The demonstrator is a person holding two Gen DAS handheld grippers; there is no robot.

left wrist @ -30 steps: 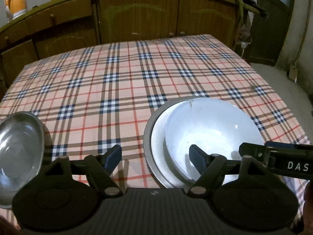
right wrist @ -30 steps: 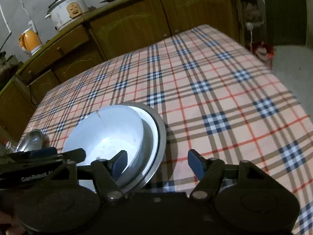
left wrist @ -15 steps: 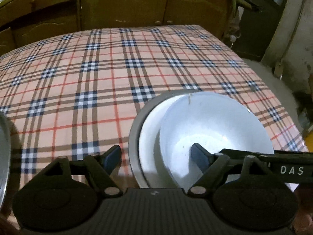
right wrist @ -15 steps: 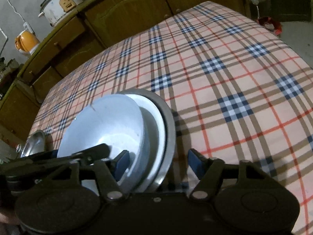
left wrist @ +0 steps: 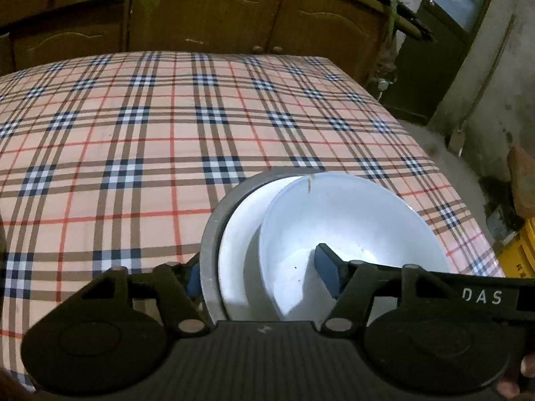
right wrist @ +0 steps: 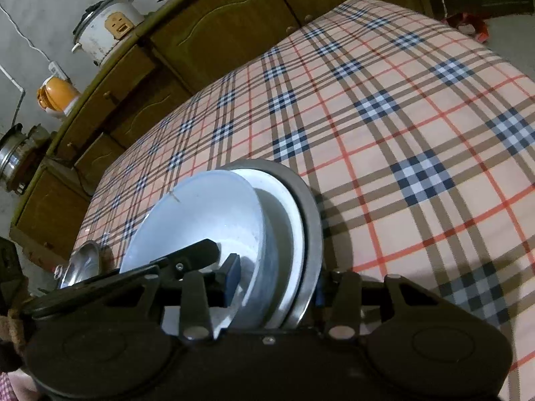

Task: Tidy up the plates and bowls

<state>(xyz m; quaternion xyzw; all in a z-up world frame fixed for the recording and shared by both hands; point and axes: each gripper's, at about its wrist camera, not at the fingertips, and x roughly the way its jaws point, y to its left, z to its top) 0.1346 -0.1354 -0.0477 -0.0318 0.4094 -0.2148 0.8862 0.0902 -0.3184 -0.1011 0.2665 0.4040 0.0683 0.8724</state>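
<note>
stack: a white round ceramic bowl (left wrist: 351, 227) sits inside a white shallow plate (left wrist: 240, 244), which sits on a wide grey metal plate (left wrist: 209, 244); the three are nested near the front edge of the table, toward its right corner in the left wrist view.
carrier: a table under a pink, navy and red checked cloth (left wrist: 133, 140).
progress: by my reading the stacking is mostly done, since bowl and plates already share one pile.
left to do: a small shiny steel bowl (right wrist: 83, 260) lies apart near the front left edge, seen only in the right wrist view; it probably has yet to be dealt with.
left gripper (left wrist: 260, 274): tongs spread wide, straddling the near rim of the stack, one blue pad outside the grey plate and one inside the white bowl; not clamped as far as i can see.
right gripper (right wrist: 276, 282): also spread, straddling the same rim from the other side, inner pad in the bowl, outer pad just behind the grey plate's edge.
pose: both tools low and level, side by side, their bodies nearly touching.
surroundings: brown wooden cabinets (left wrist: 214, 16) behind the far edge; a white rice cooker (right wrist: 103, 28) and an orange kettle (right wrist: 57, 93) on their top.
</note>
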